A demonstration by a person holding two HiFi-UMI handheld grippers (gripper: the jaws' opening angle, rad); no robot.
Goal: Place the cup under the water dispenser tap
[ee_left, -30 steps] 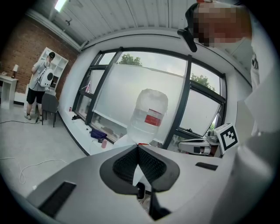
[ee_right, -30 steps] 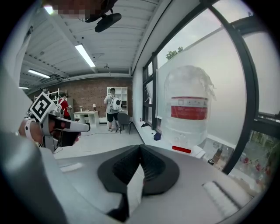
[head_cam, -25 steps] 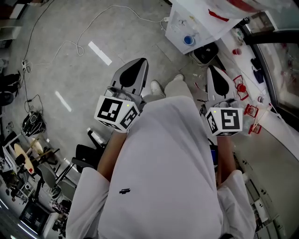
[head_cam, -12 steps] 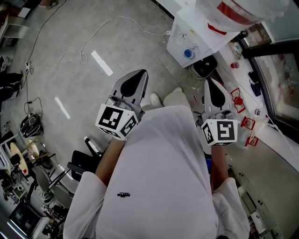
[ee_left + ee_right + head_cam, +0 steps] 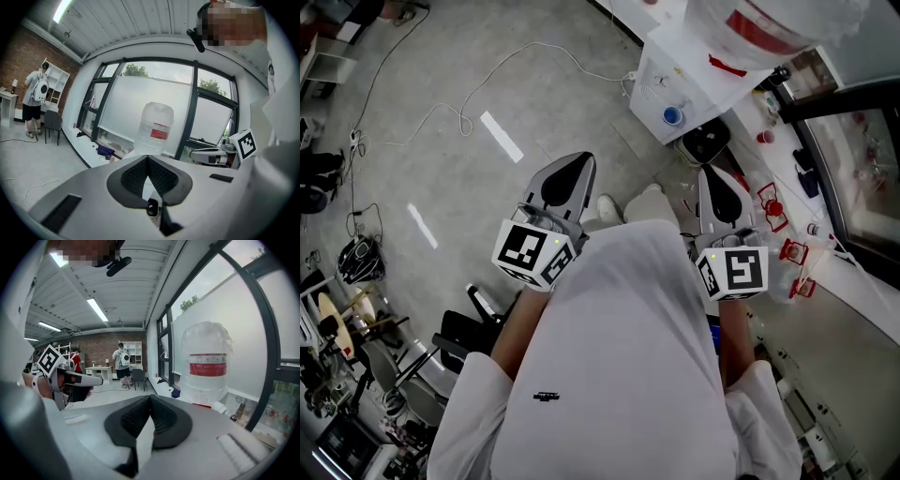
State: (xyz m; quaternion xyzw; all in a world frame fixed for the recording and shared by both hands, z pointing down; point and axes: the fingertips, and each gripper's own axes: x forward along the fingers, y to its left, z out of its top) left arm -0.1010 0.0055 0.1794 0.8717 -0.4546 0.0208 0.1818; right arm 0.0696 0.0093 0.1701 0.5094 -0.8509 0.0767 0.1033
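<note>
The water dispenser is a white cabinet at the top right of the head view, with a clear bottle bearing a red label on top. A small blue round thing sits on its front; I cannot tell whether it is the cup. My left gripper and right gripper are held in front of the person's white shirt and point toward the dispenser. Both are shut and hold nothing. The bottle shows ahead of the left gripper, and the bottle stands right of the right gripper.
A black bin stands on the floor beside the dispenser. Red items lie along the window sill at right. White cables run over the grey floor. Chairs and gear crowd the left. People stand far back.
The head view has shifted, so the dispenser and grippers sit a little lower in the picture. Both grippers stay shut, side by side, in front of the torso.
</note>
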